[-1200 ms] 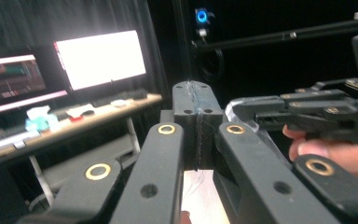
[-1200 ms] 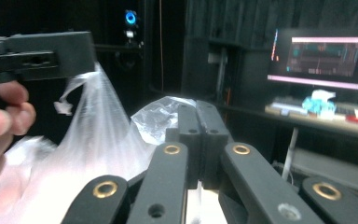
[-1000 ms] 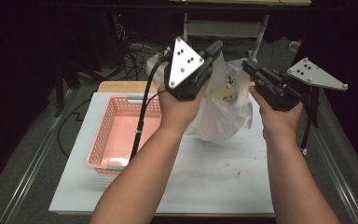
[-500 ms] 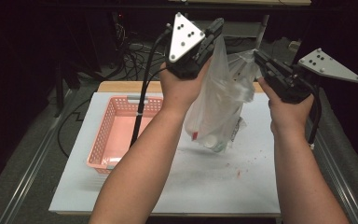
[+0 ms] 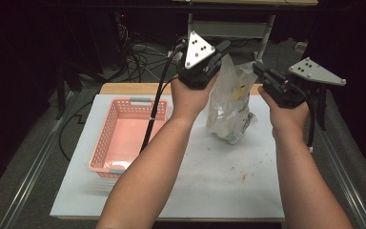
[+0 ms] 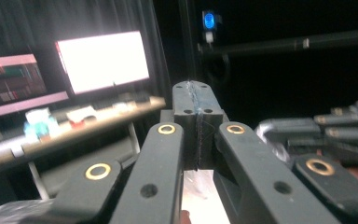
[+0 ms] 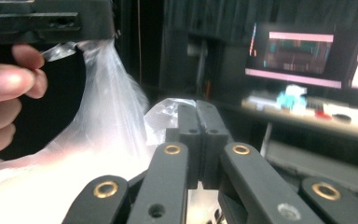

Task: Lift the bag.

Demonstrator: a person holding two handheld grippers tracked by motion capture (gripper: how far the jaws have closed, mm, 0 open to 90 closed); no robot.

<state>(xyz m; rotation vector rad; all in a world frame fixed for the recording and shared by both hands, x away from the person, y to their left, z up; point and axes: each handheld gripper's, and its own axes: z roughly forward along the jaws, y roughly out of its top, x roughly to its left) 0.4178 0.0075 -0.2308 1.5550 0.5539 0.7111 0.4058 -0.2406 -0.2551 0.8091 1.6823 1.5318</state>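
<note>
dark room and tangled cables lie behind a white tabletop (image 5: 209,191) with a wooden strip along its far edge. at the table's left a pink perforated basket (image 5: 106,138) with grey handles sits with nothing visible in it. right of it a clear plastic bag (image 5: 228,102) hangs upright, its bottom resting on the table; it is crinkled and see-through, with pale, white and yellowish things inside that are too blurred to name. left gripper (image 5: 219,50), jaws pressed together, pinches the bag's top left edge; in the left gripper view a thin film shows between the pads. right gripper (image 5: 259,69), jaws also closed, pinches the bag's top right edge (image 7: 168,114). small red specks dot the table near the bag.
</note>
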